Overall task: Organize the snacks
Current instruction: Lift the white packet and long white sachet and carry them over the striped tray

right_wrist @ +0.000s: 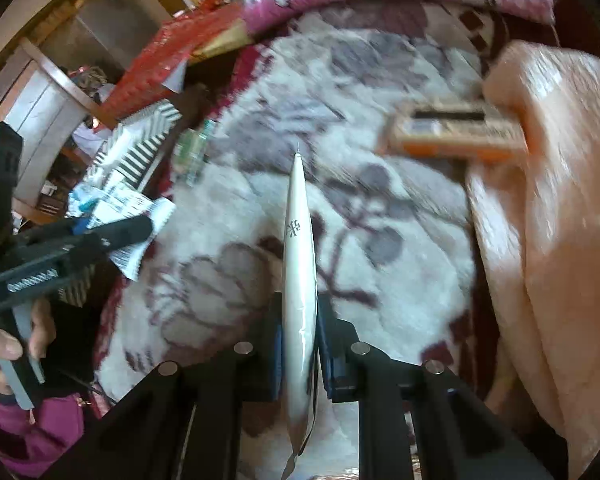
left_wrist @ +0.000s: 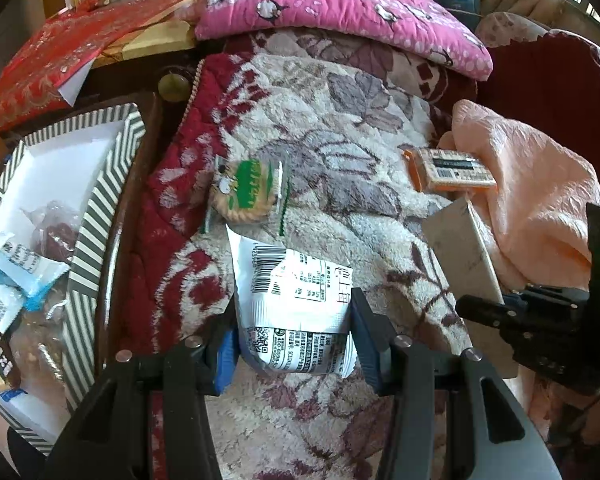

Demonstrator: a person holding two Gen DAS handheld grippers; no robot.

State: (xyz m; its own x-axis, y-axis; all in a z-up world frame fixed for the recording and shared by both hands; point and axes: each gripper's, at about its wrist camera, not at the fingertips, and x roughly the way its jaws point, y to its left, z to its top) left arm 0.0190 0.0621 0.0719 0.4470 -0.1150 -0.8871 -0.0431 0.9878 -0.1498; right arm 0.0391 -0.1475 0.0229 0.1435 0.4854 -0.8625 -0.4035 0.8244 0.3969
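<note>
The left tool (left_wrist: pixel 294 338) grips a white snack packet (left_wrist: pixel 296 312) above a floral blanket (left_wrist: pixel 340 120), a biscuit pack (left_wrist: pixel 246 192) lying just beyond (striped box (left_wrist: pixel 112 168) at left).

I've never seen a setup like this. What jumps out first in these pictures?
Probably the two black handheld grippers over a flowery red, cream and grey blanket: the left gripper clamps a white printed snack packet, the right gripper pinches a thin flat silvery packet edge-on. A striped black-and-white box with snacks inside sits at the left, with a green-labelled biscuit pack beside it and an orange packet at the right.
</note>
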